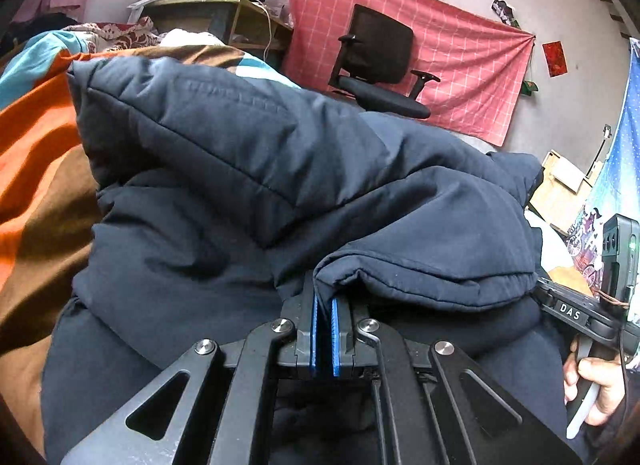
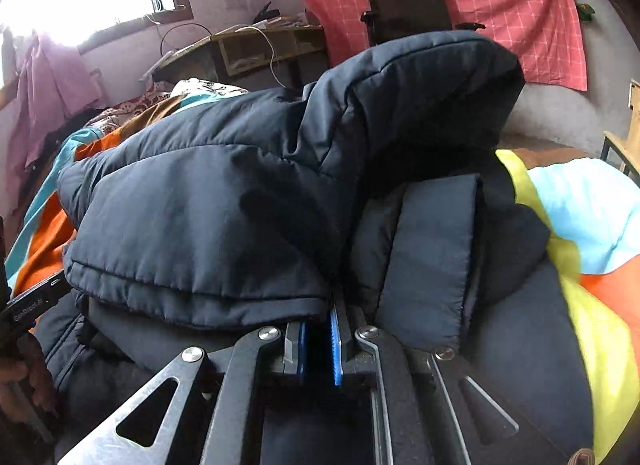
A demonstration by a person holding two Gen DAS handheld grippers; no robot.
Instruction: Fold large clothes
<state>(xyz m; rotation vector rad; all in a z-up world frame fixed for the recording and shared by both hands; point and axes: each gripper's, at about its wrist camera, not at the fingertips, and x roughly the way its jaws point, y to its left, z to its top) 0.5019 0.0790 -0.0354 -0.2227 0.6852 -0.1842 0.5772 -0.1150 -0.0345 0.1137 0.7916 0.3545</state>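
One dark navy padded jacket (image 1: 256, 169) lies heaped on a bed covered by a quilt (image 1: 36, 153) in orange, brown and teal blocks. The left gripper (image 1: 324, 305) has its jaws drawn narrow, blue pads nearly together, clamped on a stitched hem fold of the jacket that bulges out just to the right of them. The right gripper (image 2: 320, 317) is likewise pinched narrow on the jacket (image 2: 192, 201), gripping a lower hem edge that spreads away to its left; a flat padded panel stands just right of its jaws. Between the two grips the jacket is folded over itself, its upper layer humped above both grippers.

In the left wrist view the quilt shows bare along the jacket's left side; in the right wrist view the quilt (image 2: 584, 209) shows yellow, light blue and orange by the jacket's right side.

Past the bed stand one black office chair (image 1: 380, 61) and one cluttered desk (image 2: 256, 49), against a wall hung with one red checked cloth (image 2: 460, 5).
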